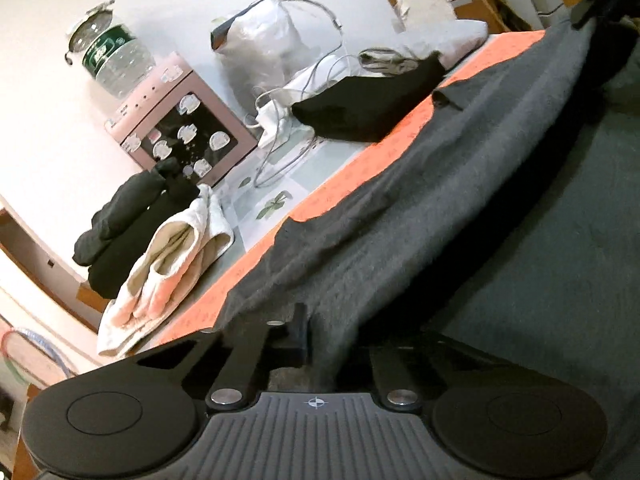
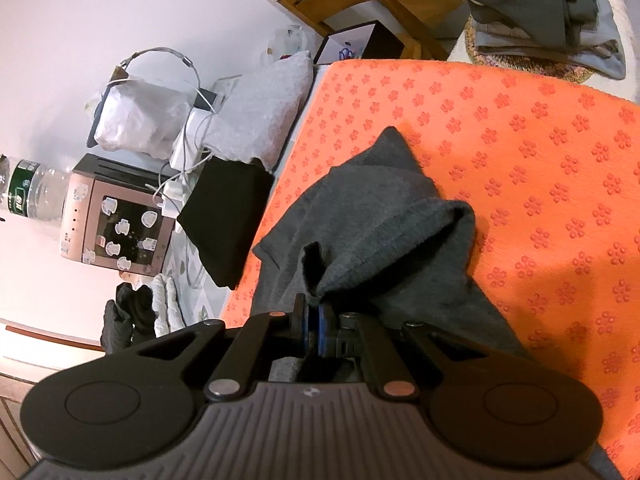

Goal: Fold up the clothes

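A dark grey garment (image 1: 420,216) is stretched over the orange patterned mat (image 1: 360,164). My left gripper (image 1: 320,344) is shut on one edge of it; the cloth hides the right finger. In the right wrist view my right gripper (image 2: 314,320) is shut on a bunched corner of the same grey garment (image 2: 372,216), which lies partly on the orange mat (image 2: 540,160). The right gripper also shows at the far top right of the left wrist view (image 1: 592,4).
A folded black garment (image 1: 368,100) lies beside the mat, also in the right wrist view (image 2: 228,216). Rolled black clothes (image 1: 128,216) and a white towel (image 1: 172,264) lie nearby. A pink box (image 1: 180,120), a water bottle (image 1: 112,52), cables and a plastic bag (image 1: 264,44) stand behind. Folded clothes (image 2: 540,12) are stacked far off.
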The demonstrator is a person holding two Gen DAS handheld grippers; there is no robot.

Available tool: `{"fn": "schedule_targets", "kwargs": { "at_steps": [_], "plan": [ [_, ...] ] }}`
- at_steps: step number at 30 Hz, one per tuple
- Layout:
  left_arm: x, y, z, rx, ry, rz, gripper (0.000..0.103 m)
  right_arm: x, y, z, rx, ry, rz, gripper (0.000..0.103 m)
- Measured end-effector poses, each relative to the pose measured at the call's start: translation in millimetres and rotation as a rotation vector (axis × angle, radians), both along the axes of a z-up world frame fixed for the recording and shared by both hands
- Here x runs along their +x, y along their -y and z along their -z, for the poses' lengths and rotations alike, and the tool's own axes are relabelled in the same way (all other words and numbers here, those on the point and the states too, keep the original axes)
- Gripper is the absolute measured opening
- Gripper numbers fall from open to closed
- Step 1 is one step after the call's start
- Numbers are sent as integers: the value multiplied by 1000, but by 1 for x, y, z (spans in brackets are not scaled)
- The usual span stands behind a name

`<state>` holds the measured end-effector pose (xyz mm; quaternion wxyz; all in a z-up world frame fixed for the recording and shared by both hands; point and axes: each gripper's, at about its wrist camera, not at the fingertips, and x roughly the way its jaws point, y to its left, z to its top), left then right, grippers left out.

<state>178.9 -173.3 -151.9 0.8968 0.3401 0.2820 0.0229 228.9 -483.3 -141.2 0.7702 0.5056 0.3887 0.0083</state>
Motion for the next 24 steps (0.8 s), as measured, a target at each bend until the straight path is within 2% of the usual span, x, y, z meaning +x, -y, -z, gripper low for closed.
{"fn": "schedule_targets", "kwargs": {
  "at_steps": [5, 13, 18, 21, 24],
  "plan": [
    [-6, 2, -4, 36, 27, 43, 6, -4, 1, 4, -15, -11, -1, 5],
    [-28, 6, -16, 64, 31, 83, 6, -29, 4, -7, -21, -17, -13, 5],
    [-46, 9, -12, 91, -15, 120, 6, -47, 6, -6, -36, -42, -23, 5],
    [-52, 9, 0, 87, -82, 154, 14, -49, 3, 5, -78, -70, -45, 8],
    [-60, -1, -4, 30, -96, 178, 21, -46, -2, 9, -190, -95, -97, 11]
  ]
}}
